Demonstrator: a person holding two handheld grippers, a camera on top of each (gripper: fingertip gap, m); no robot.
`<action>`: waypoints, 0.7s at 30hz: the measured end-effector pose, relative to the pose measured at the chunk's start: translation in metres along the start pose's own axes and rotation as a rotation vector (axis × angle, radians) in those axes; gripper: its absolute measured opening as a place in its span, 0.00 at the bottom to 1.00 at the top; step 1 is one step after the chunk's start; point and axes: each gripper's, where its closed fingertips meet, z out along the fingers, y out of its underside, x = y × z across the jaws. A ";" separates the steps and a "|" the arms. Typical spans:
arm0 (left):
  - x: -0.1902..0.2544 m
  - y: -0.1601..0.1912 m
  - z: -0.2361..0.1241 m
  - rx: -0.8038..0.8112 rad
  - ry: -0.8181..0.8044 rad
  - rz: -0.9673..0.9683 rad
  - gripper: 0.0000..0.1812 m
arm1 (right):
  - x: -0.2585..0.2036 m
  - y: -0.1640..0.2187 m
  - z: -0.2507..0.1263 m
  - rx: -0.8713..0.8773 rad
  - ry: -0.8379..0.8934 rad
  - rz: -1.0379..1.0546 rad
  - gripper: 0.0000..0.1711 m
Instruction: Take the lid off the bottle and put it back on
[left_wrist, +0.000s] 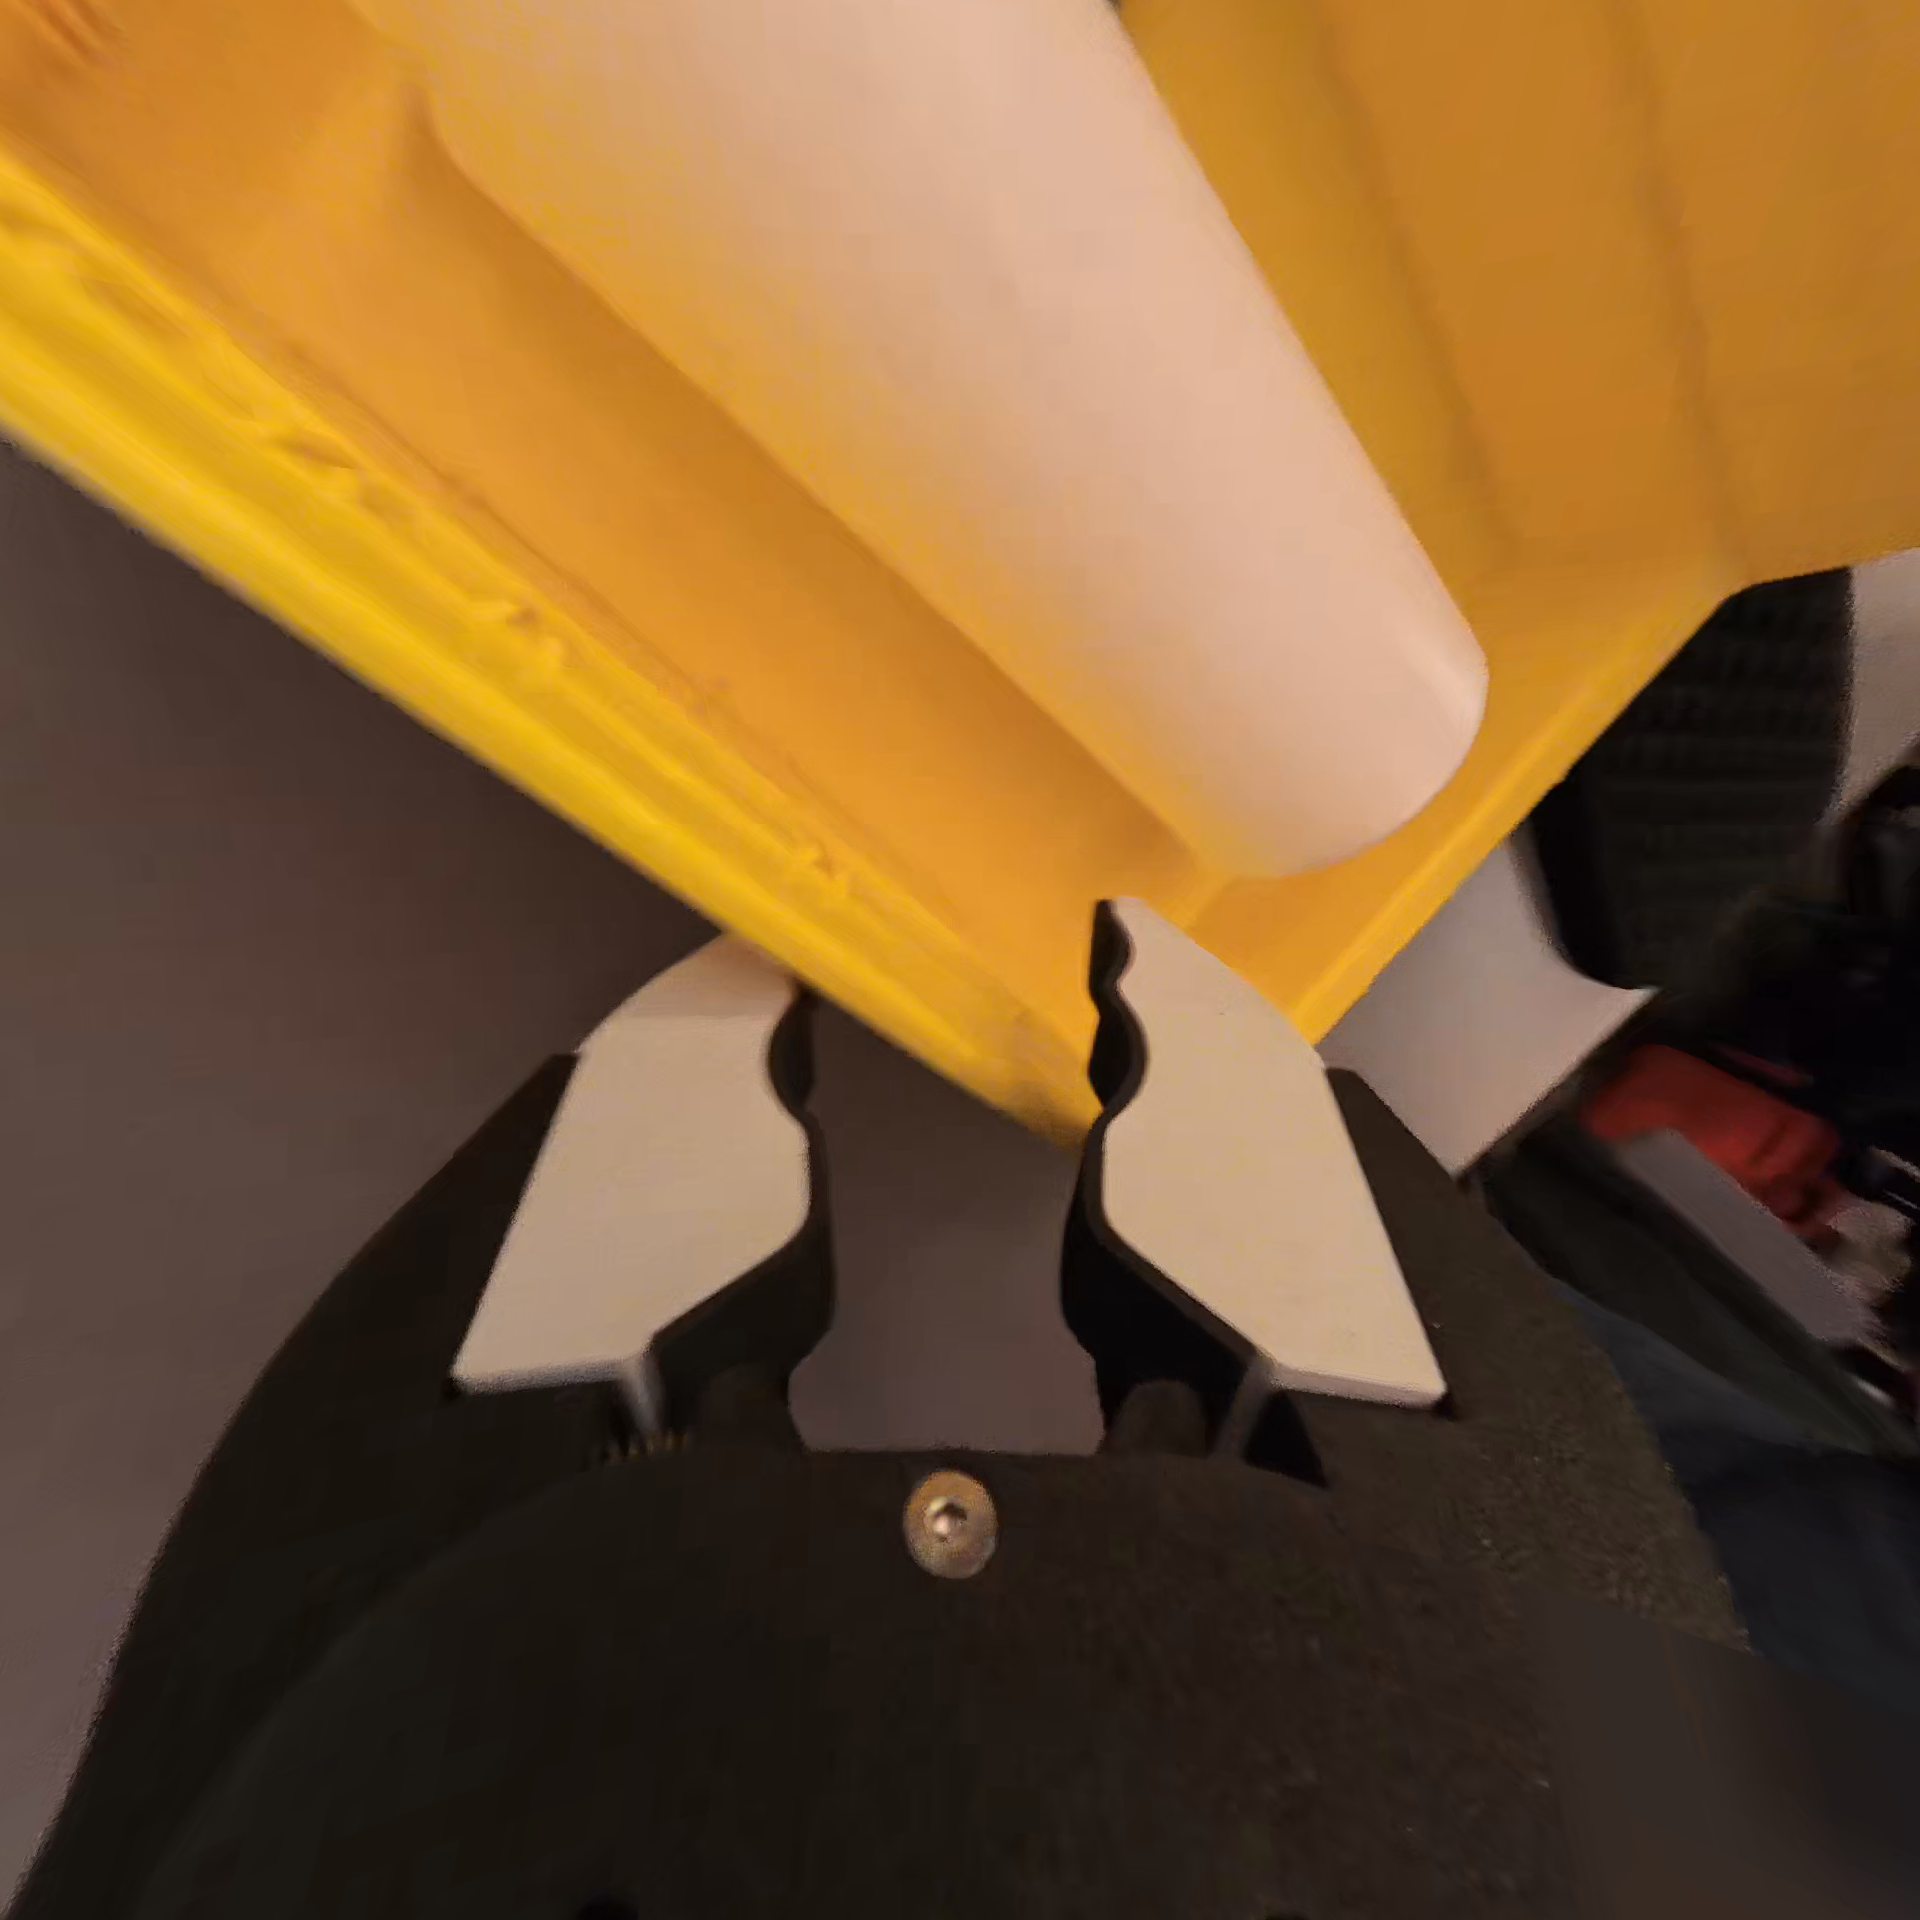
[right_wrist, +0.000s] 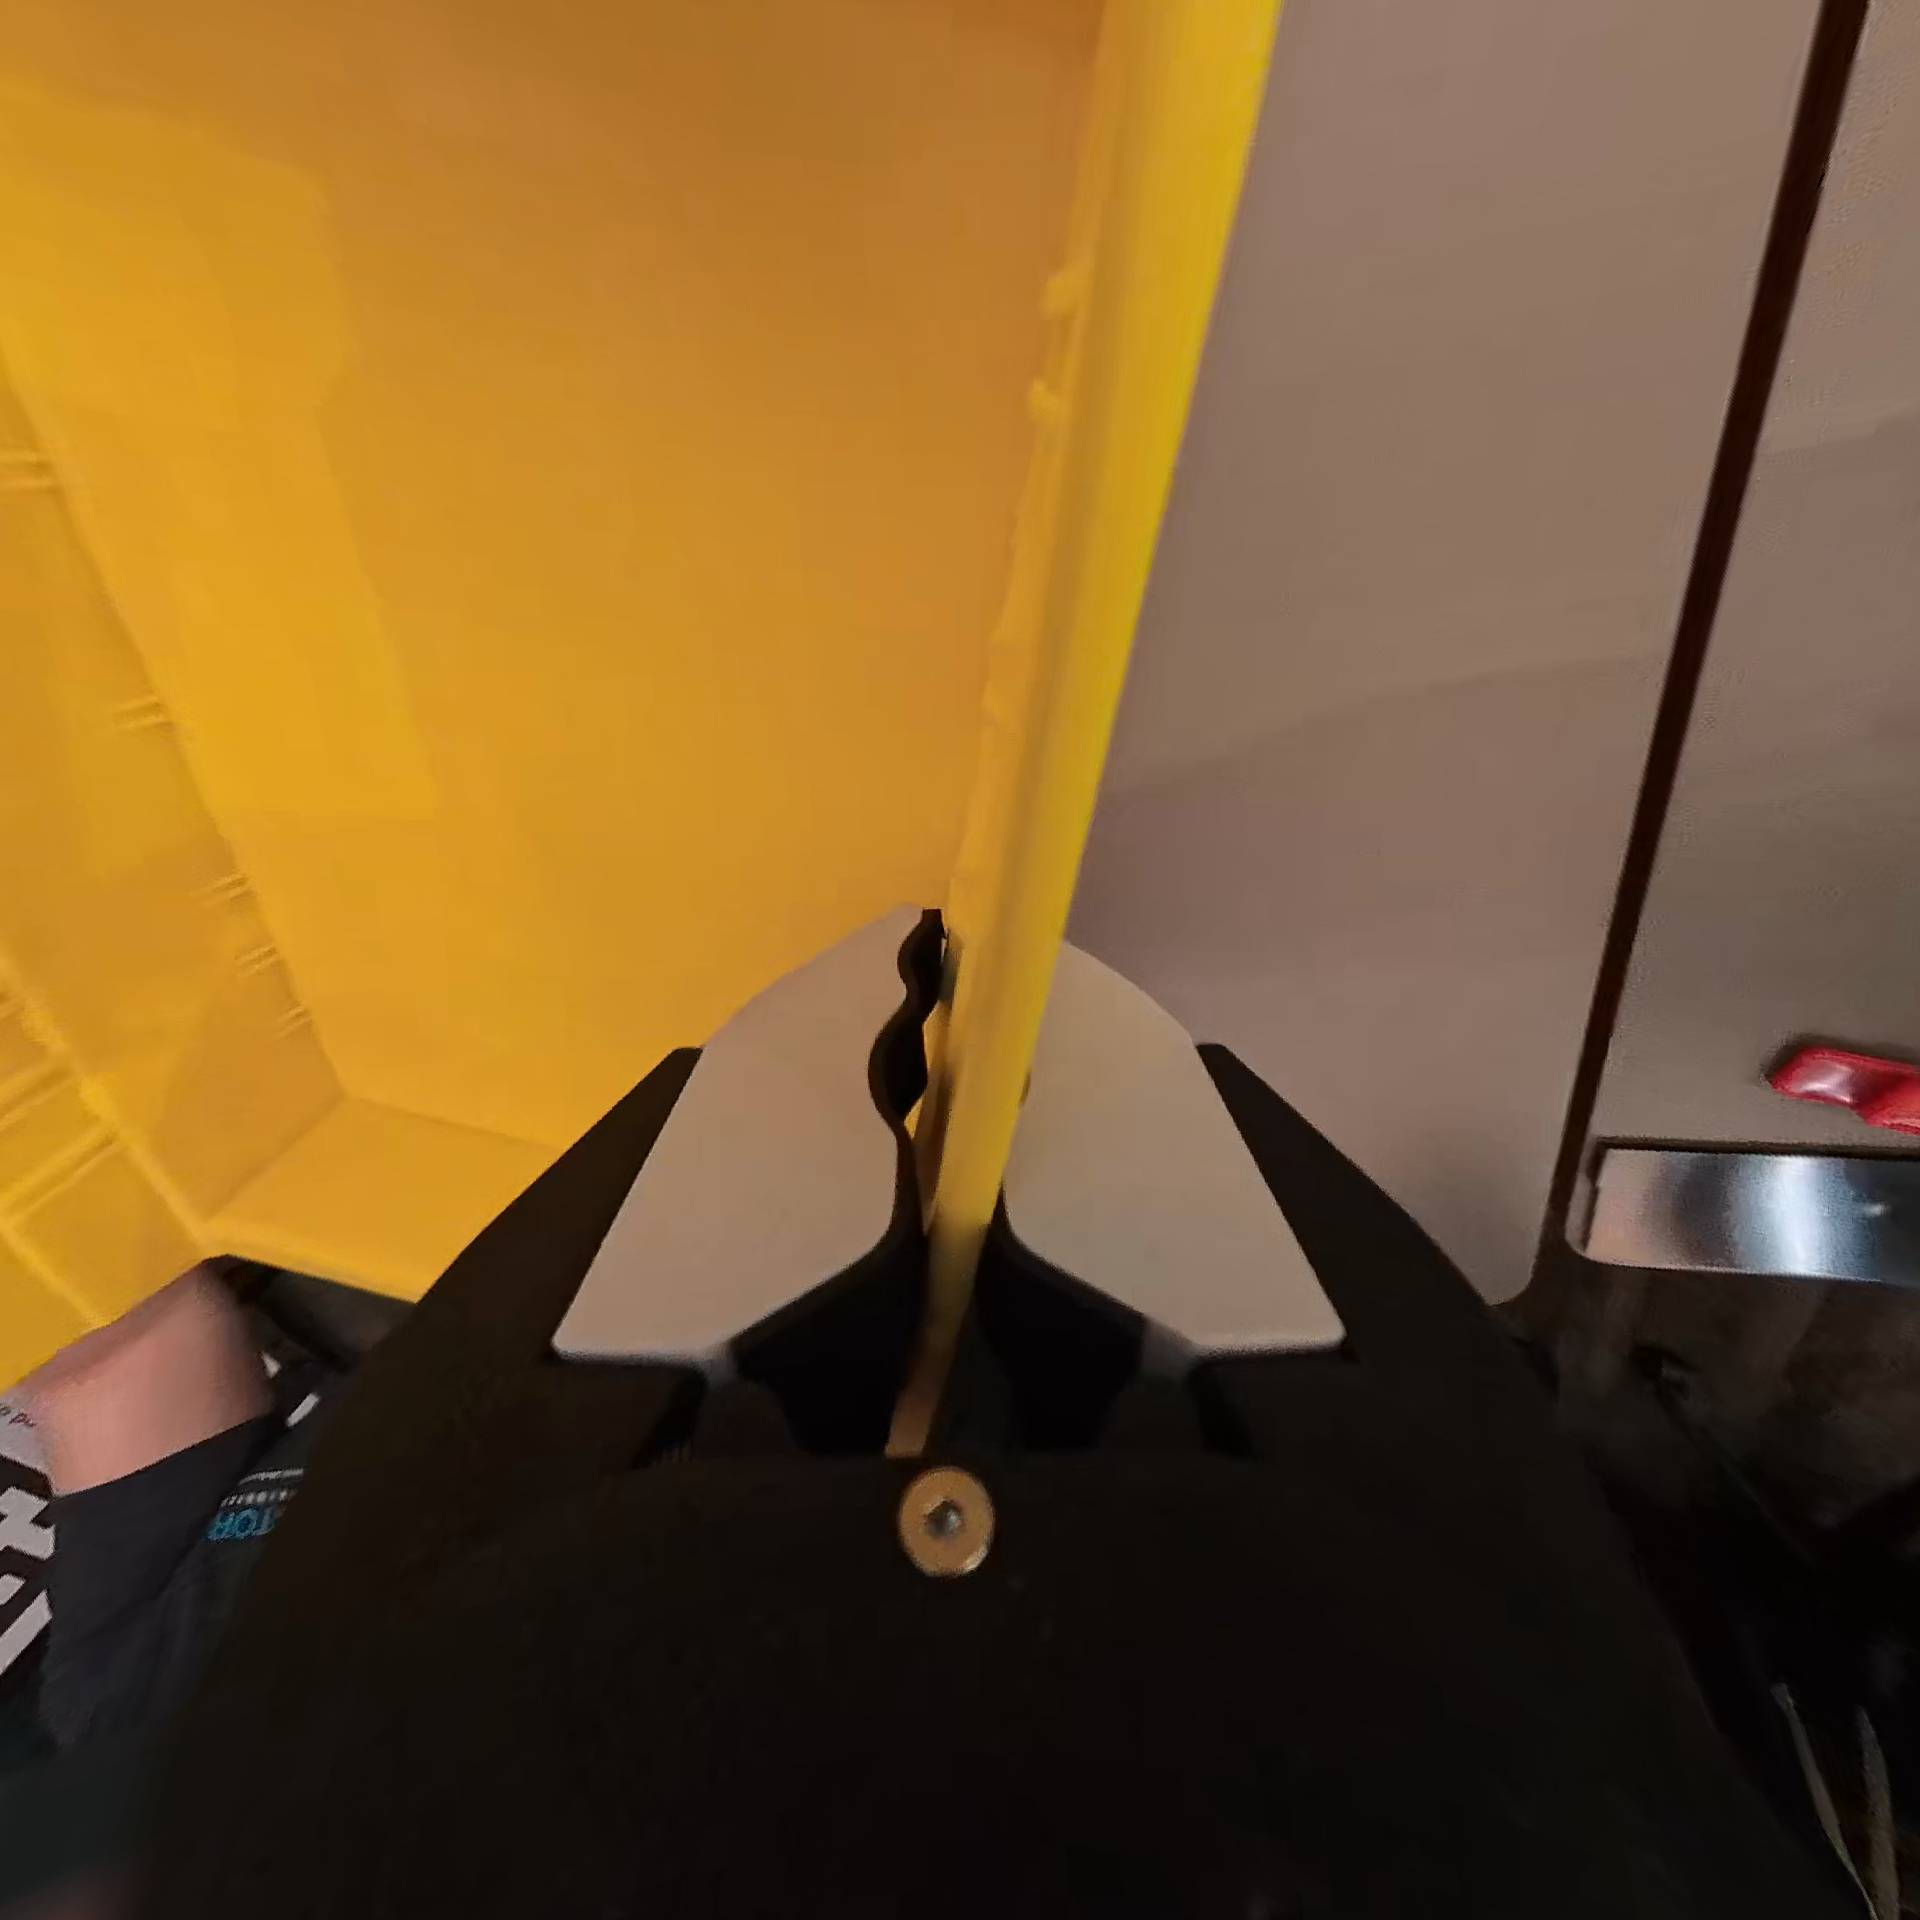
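Right gripper: grey, wavy-edged fingers in black mounts are clamped on the thin rim of a yellow moulded-plastic crate, one finger inside the wall, one outside.

Left gripper: jaws stand apart; the crate's ribbed yellow edge crosses the gap and touches the right finger. No grip is evident.

A smooth, cream-white cylindrical bottle with a rounded end lies on its side within the crate. Its lid cannot be made out.
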 end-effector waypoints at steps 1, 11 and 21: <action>0.004 0.001 0.004 -0.031 0.032 -0.025 0.28 | 0.004 0.001 -0.002 0.004 0.011 0.000 0.02; -0.013 0.006 -0.006 -0.196 0.179 -0.227 0.11 | 0.031 0.005 0.033 -0.052 0.078 -0.051 0.03; -0.095 0.038 -0.044 -0.156 0.057 -0.334 0.08 | -0.012 -0.007 0.073 -0.069 0.029 -0.145 0.03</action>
